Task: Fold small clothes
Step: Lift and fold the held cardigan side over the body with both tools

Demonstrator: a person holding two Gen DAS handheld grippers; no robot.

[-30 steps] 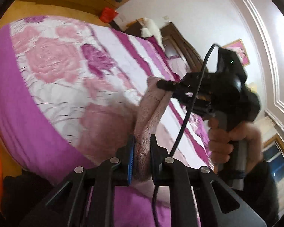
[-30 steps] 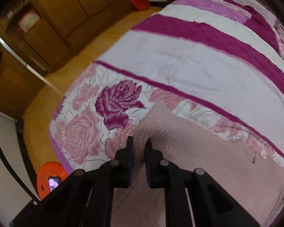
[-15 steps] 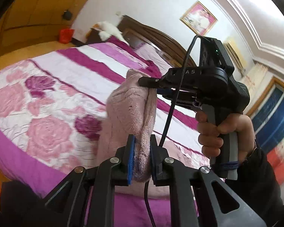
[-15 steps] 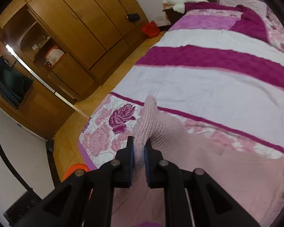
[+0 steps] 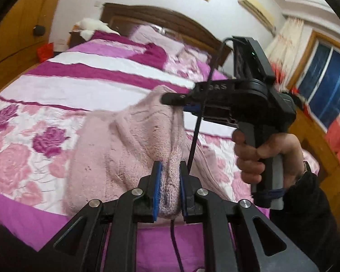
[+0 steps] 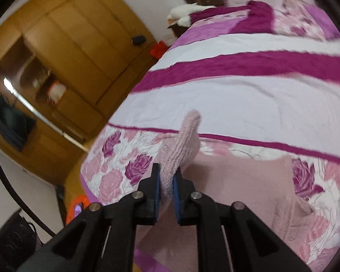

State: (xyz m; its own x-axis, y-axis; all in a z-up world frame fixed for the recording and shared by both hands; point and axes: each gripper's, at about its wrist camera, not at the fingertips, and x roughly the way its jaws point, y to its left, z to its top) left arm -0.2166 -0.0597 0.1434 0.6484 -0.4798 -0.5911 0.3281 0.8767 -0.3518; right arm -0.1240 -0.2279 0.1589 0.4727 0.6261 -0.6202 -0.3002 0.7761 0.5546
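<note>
A pale pink fleece garment [image 5: 115, 149] hangs lifted above the floral bedspread [image 5: 29, 149]. My left gripper [image 5: 169, 172] is shut on one edge of it, fabric bunched between the blue pads. My right gripper [image 5: 181, 100], seen in the left wrist view, is shut on another edge higher up and farther off. In the right wrist view the right gripper [image 6: 166, 181] pinches the pink garment [image 6: 181, 145], whose lower part lies spread on the bed [image 6: 238, 181].
The bed [image 6: 238, 95] has magenta and white stripes, with a dark wooden headboard [image 5: 161, 20] and pillows at the far end. Wooden wardrobes [image 6: 63, 52] stand to the left. An orange object [image 6: 77, 208] sits on the floor by the bed corner.
Both grippers have lifted the garment higher off the bed and tilted up; more of the cloth now hangs spread between them.
</note>
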